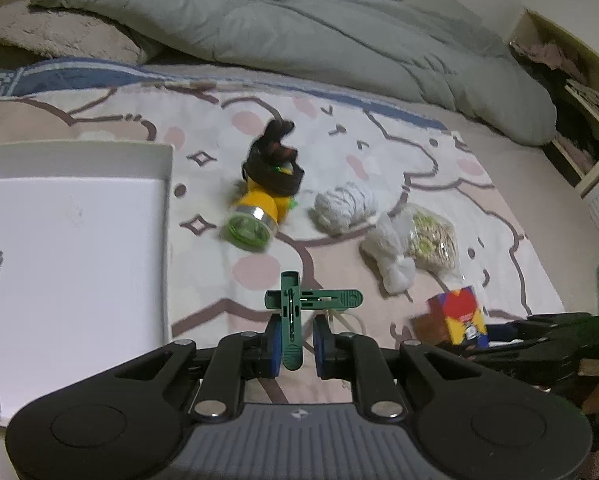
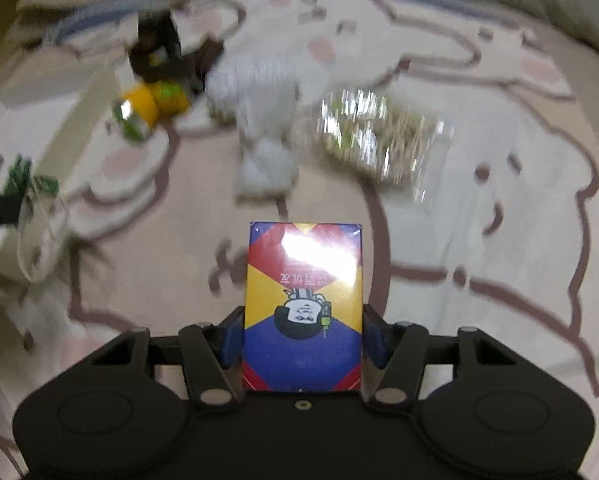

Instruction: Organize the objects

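Observation:
In the left wrist view my left gripper is shut on a green plastic clip, which has a second green piece lying across it and a white string loop behind it. It hangs above the patterned bedspread, just right of a white box. My right gripper is shut on a card box printed in red, yellow and blue with a cartoon figure. Its blue pads press on both long sides. The same card box shows low at the right of the left wrist view.
On the bedspread lie a yellow flashlight with a black strap, a white yarn bundle, a knotted white bag and a clear bag of snacks. A grey quilt is piled at the back. A wooden bed frame runs along the right.

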A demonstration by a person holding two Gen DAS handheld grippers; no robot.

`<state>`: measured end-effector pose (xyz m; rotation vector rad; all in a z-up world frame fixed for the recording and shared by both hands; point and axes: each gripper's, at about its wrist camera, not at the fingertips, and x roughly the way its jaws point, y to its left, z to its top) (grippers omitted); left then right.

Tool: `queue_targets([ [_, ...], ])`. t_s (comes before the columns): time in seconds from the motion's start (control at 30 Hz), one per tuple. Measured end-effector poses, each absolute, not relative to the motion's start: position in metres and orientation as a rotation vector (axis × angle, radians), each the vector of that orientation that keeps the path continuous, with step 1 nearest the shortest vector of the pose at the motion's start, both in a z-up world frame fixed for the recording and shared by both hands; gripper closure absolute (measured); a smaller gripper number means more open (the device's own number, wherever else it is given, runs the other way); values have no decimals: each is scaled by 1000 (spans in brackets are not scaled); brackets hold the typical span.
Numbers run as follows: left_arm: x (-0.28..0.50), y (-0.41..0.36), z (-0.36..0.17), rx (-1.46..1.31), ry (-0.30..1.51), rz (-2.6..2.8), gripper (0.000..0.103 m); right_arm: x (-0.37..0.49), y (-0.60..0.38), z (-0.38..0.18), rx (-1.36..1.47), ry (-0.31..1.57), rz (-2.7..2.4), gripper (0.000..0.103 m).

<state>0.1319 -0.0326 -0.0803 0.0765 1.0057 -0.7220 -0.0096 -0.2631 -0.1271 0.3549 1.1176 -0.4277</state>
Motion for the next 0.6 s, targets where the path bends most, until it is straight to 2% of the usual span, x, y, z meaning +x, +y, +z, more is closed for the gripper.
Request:
queue_targets([
  [0.6,165,25,-27,-1,823,-602,86,35,-245,-42,362,829,-432,43],
])
